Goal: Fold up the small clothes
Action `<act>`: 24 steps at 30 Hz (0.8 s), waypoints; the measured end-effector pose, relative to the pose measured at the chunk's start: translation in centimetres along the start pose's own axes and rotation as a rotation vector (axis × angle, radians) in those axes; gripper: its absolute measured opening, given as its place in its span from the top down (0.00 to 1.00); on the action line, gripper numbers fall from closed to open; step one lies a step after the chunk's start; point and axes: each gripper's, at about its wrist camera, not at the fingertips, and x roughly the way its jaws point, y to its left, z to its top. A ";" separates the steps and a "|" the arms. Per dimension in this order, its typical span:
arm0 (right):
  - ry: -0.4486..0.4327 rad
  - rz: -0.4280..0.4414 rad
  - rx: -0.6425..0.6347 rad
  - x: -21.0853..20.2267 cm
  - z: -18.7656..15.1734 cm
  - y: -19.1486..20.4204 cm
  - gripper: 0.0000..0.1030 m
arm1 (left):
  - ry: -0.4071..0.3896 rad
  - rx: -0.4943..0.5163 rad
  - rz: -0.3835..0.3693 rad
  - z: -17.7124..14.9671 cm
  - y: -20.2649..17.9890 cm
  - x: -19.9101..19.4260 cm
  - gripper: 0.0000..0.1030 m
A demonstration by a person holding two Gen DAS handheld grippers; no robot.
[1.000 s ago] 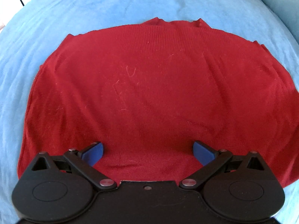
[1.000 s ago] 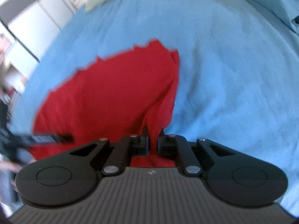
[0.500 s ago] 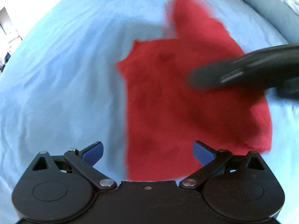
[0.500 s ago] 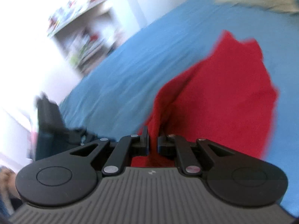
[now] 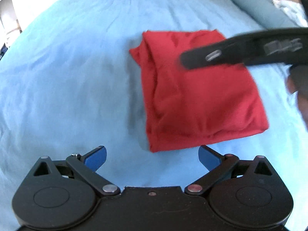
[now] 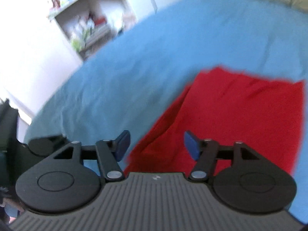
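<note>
The folded red top point(image 5: 202, 96) lies in the middle of the blue bed point(image 5: 67, 77), its long side running away from the spread, empty left gripper point(image 5: 152, 156), while the right gripper point(image 6: 156, 144), jaws just opened, hovers right over it.

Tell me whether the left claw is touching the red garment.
Apart. In the left wrist view, blue bedsheet shows between the open left claw and the folded red garment's near edge.
</note>
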 end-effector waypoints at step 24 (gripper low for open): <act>-0.031 -0.549 0.279 -2.3 -14.1 -4.9 0.08 | -0.069 -0.134 0.095 2.4 0.5 1.6 0.01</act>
